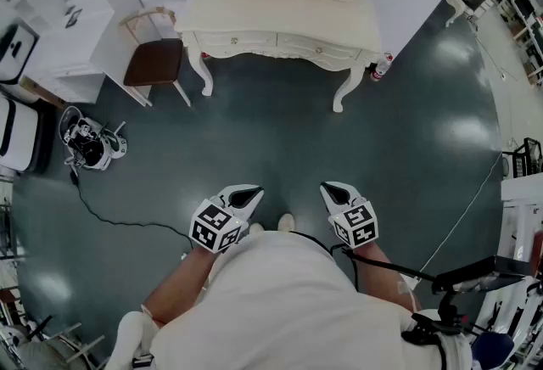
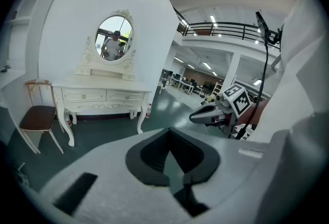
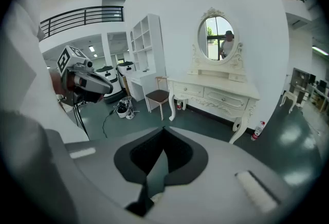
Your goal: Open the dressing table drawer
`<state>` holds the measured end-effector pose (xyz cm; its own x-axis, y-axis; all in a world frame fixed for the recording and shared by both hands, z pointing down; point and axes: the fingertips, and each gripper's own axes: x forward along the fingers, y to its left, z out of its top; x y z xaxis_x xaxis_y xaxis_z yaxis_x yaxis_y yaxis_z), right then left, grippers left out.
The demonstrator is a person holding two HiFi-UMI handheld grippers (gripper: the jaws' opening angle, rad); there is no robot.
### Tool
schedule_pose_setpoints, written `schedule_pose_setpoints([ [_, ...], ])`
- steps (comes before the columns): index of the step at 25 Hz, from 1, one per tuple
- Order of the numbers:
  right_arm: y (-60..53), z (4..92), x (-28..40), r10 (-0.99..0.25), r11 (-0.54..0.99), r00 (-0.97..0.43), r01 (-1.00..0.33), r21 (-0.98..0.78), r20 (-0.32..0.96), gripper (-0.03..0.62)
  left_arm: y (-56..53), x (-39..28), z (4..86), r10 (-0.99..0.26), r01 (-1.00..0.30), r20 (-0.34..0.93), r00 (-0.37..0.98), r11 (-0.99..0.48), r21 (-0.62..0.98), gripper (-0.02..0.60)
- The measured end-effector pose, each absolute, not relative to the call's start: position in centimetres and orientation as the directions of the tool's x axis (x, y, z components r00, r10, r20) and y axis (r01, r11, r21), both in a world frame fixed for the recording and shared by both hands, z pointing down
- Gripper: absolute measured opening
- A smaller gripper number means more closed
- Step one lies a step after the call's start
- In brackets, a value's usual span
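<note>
The cream dressing table [image 1: 280,8] stands against the far wall under an oval mirror [image 2: 114,38]. Its two front drawers [image 1: 233,41] [image 1: 318,46] are closed, each with a small knob. My left gripper [image 1: 251,192] and right gripper [image 1: 329,188] hang side by side close to my body, well short of the table, both pointing toward it. Each is shut with nothing between its jaws. In the left gripper view the jaws [image 2: 168,130] meet at their tip, with the table [image 2: 103,97] far ahead. The right gripper view shows its tip [image 3: 163,129] and the drawers [image 3: 226,98] at a distance.
A chair with a brown seat [image 1: 157,61] stands left of the table, beside a white shelf unit [image 1: 59,12]. A bottle [image 1: 382,65] sits by the table's right leg. A floor device [image 1: 86,143] with a trailing cable [image 1: 127,220] lies at left. Equipment crowds the right edge [image 1: 517,190].
</note>
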<state>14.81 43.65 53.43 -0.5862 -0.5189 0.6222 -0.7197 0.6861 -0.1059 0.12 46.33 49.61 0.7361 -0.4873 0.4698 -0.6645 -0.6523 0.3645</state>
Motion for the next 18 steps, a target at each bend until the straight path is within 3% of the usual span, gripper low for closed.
schedule_pose_setpoints([
  [11, 44.9, 54.1, 9.4, -0.498, 0.695, -0.596, -0.708, -0.121, 0.630, 0.000, 48.6, -6.0, 52.2, -0.524, -0.708, 0.487, 0.699, -0.605, 0.365, 0.002],
  [16, 38.4, 53.7, 9.4, -0.518, 0.707, -0.613, -0.700, -0.105, 0.597, 0.002, 43.6, -6.1, 52.9, -0.540, -0.723, 0.490, 0.684, -0.593, 0.355, 0.002],
  [18, 34.9, 53.7, 9.8, -0.522, 0.717, -0.625, -0.690, -0.098, 0.581, 0.042, 40.5, -5.6, 53.0, -0.548, -0.731, 0.494, 0.675, -0.587, 0.348, 0.002],
])
